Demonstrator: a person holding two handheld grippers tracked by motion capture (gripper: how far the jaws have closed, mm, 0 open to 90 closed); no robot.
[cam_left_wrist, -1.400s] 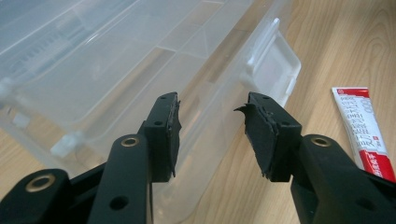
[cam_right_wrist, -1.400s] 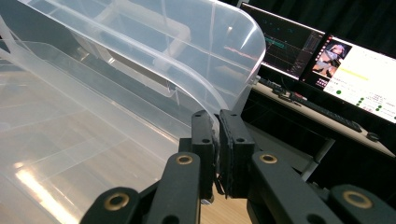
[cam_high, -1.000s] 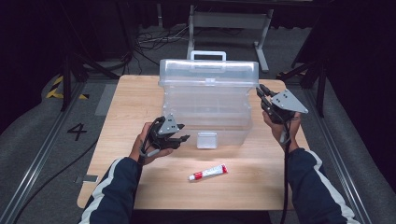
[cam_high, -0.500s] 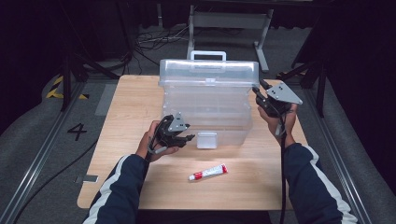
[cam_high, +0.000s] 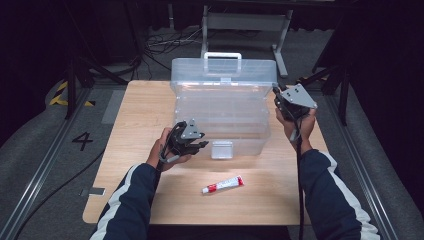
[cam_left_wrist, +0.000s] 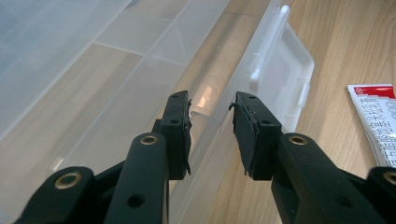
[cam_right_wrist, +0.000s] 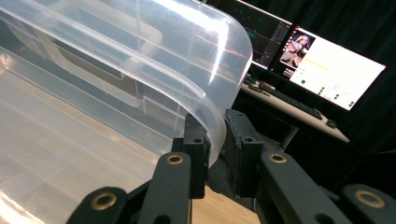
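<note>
Box: clear plastic storage box (cam_high: 223, 102), mid-table.
My right gripper (cam_right_wrist: 215, 140): just closing, clamped on box's lid edge.
My left gripper (cam_left_wrist: 211, 128): just closing, apart, nothing pinched.
Surface: wooden table (cam_high: 135, 120); tube (cam_high: 223, 184) near front.
Room: dark, cables (cam_high: 165, 42) behind.

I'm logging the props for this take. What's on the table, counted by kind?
Clear plastic storage box with white handle: 1
Red-and-white tube: 1
Total: 2

Clear lidded storage box (cam_high: 223, 102), upright, mid-table
</note>
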